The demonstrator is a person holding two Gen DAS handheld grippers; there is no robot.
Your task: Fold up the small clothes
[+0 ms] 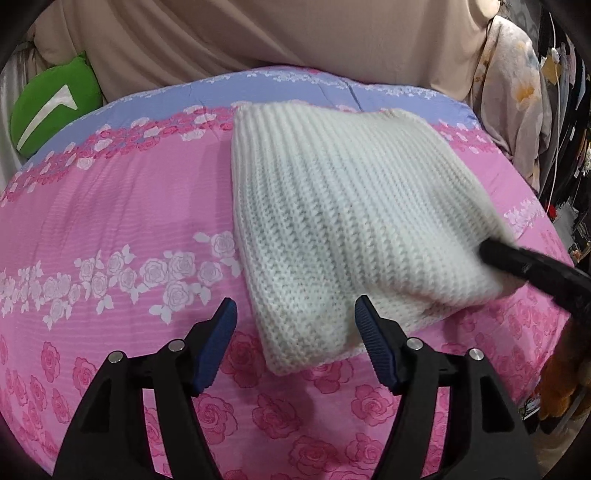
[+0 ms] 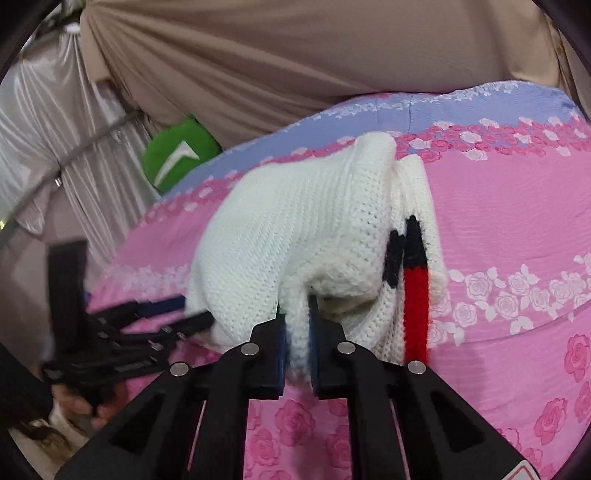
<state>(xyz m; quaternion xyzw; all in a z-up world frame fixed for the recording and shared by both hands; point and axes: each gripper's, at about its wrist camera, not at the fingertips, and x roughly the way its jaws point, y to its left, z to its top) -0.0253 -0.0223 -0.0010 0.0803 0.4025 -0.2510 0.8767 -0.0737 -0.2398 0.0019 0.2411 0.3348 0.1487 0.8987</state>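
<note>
Right gripper (image 2: 295, 334): jaws pinched on knit (image 2: 295, 236) edge, near right corner lifted off bedspread (image 2: 517, 221). Left gripper (image 1: 295, 317): jaws spread, holding nothing, near corner of knit lying between fingertips, pads not pressing. Knit lies right of centre on bedspread, already doubled into thick rectangle; red-black stripe tucked in right-side layers. Judgement: first fold done, another fold starting; flattening and squaring left. Green cushion (image 1: 51, 110) far left.

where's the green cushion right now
The green cushion sits at the far left corner of the pink bedspread against the beige curtain, well left of the white knit garment.
</note>
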